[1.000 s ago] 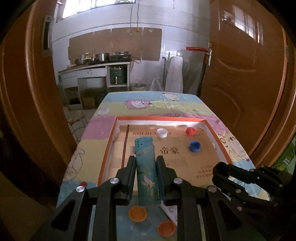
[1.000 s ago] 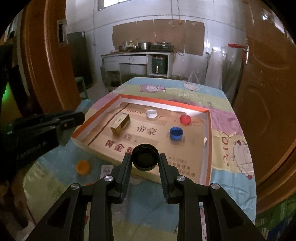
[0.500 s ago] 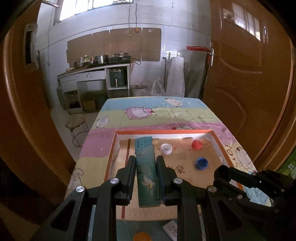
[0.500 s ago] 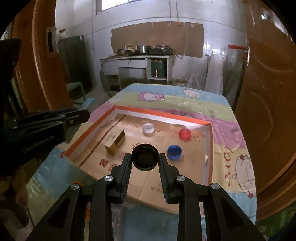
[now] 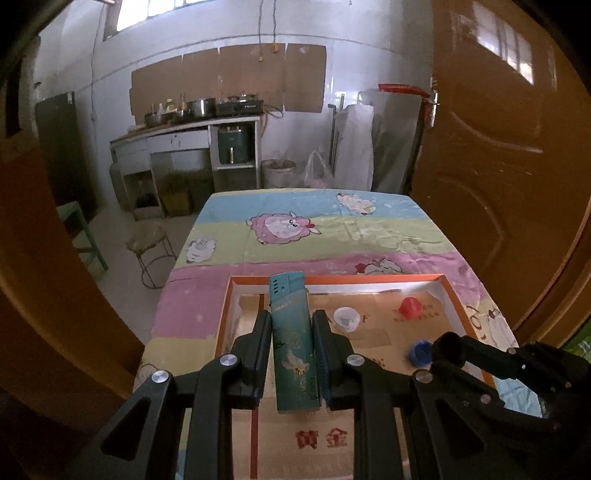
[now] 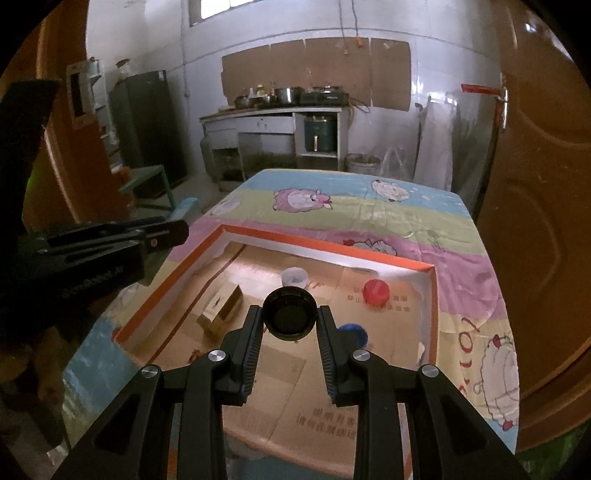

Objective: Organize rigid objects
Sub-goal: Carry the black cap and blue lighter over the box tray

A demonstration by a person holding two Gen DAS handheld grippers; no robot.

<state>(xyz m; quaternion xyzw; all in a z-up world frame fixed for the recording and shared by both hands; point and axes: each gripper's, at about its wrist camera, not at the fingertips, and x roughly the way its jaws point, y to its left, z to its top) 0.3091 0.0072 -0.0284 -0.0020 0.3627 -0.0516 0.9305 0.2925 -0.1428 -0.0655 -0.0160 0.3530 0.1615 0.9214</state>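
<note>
Tray (image 5: 448, 282) on cartoon tablecloth (image 5: 295, 206); kitchen counter (image 5: 177, 129) behind.

white tiled walls (image 5: 369, 55) carry brown cardboard sheets (image 5: 229, 77) above a counter (image 5: 184, 127) crowded with pots. daylight enters through a high window (image 5: 155, 7). a dark fridge (image 6: 147, 125) stands left, a round stool (image 5: 149, 240) on the pale floor, brown wooden doors (image 5: 498, 147) at right.

3 caps (image 6: 375, 291) in tray (image 6: 325, 242) on table (image 6: 369, 218)
</note>
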